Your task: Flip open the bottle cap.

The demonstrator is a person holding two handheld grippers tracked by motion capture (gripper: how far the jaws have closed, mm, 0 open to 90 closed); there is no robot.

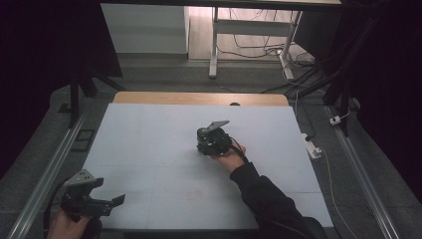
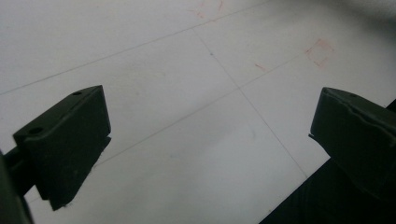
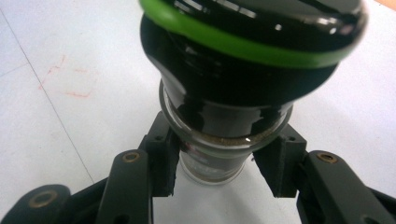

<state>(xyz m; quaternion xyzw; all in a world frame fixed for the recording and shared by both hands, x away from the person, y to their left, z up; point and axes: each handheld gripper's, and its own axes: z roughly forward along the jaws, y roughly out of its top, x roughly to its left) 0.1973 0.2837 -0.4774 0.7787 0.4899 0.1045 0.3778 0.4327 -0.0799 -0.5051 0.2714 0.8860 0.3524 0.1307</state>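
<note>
The right gripper [image 1: 208,141] sits near the middle of the white table [image 1: 149,149], held by the right hand [image 1: 230,158]. Its jaws are clamped on the glass body of a jar [image 3: 219,140] with a black cap [image 3: 252,51] ringed in green; the jar appears to be a grinder, though it is too close to tell. The left gripper [image 1: 110,203] hovers at the near left corner, jaws wide apart over bare table with faint red marks [image 2: 319,50].
</note>
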